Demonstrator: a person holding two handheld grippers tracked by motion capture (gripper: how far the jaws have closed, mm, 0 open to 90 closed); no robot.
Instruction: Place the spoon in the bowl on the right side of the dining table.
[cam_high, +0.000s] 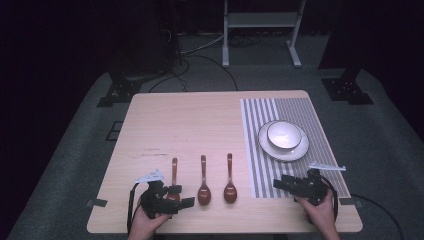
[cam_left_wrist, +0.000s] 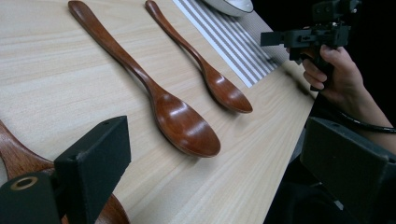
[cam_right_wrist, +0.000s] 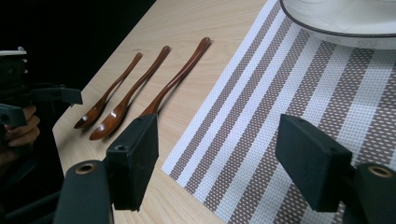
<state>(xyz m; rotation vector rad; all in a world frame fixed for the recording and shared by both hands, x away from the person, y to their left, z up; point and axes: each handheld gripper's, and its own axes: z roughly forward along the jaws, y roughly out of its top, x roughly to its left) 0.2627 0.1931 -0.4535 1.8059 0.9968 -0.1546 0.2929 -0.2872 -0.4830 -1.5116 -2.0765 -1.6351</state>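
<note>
The left tongs (cam_high: 176, 196) hover open over the leftmost spoon (cam_high: 174, 175), seemingly ready to grab it, while the right tongs (cam_high: 283, 184) wait open above the striped mat (cam_high: 260, 150).

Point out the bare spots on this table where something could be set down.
The widest free patch is the bare wood of the table beyond the three spoons, left of the striped placemat. The mat's far strip beyond the plate is free too. The near edge is crowded by spoons and both hand-held grippers.
</note>
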